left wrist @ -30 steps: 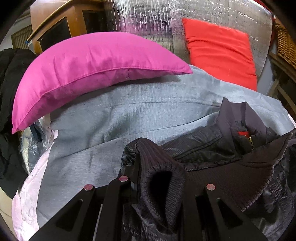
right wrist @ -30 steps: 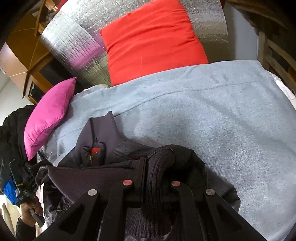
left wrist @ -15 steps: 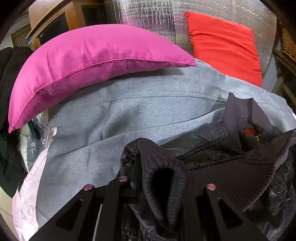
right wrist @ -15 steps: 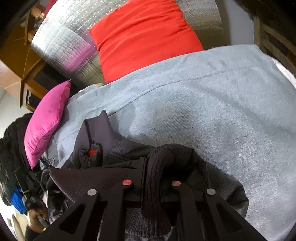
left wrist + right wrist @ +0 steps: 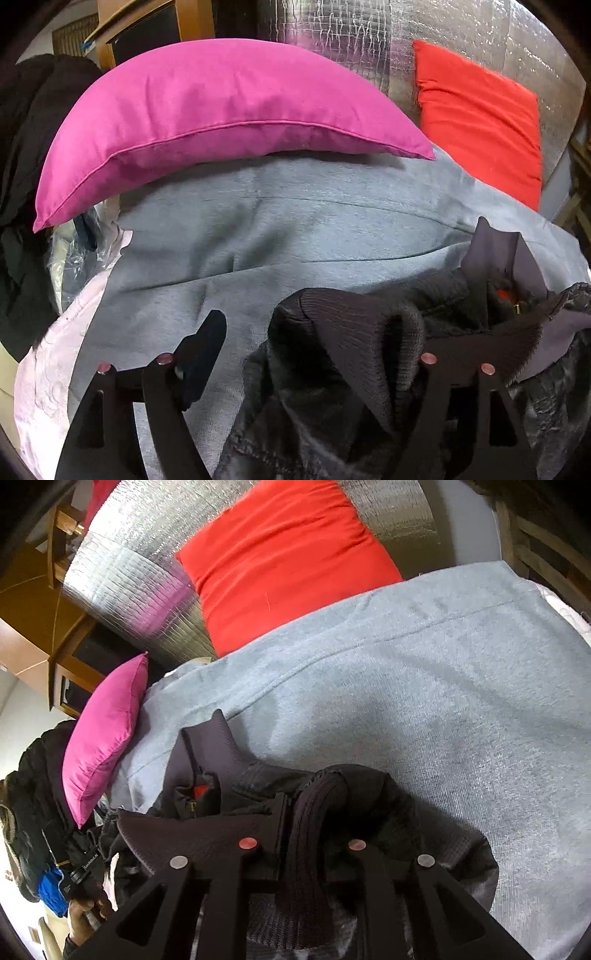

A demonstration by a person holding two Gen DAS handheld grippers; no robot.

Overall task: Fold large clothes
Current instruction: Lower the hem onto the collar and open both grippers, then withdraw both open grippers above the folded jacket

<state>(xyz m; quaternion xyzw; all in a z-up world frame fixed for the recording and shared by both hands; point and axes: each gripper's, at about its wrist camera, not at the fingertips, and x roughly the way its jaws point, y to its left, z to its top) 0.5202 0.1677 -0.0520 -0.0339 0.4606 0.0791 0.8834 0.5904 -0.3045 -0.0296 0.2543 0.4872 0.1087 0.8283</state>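
A dark jacket (image 5: 325, 424) with ribbed cuffs and a red label at its collar (image 5: 495, 266) lies bunched on a grey blanket (image 5: 277, 240). My left gripper (image 5: 314, 343) is opening wide. One ribbed cuff (image 5: 354, 325) sits loose between its jaws and drapes over the right finger; the left finger (image 5: 207, 339) stands free over the blanket. In the right wrist view my right gripper (image 5: 316, 808) still pinches the other ribbed cuff (image 5: 325, 786) of the jacket (image 5: 207, 834), its jaws just starting to open. The cloth hides its right fingertip.
A pink pillow (image 5: 207, 122) lies at the back left of the blanket, a red pillow (image 5: 480, 118) against a silver foil sheet (image 5: 332, 33). Black clothes (image 5: 22, 166) hang at left beside a wooden cabinet (image 5: 184, 22). A person's hand (image 5: 88, 908) shows at the right view's lower left.
My left gripper's jaws have sprung apart and let go of the cuff, which now lies slack. The right gripper keeps its hold, with its jaws barely wider.
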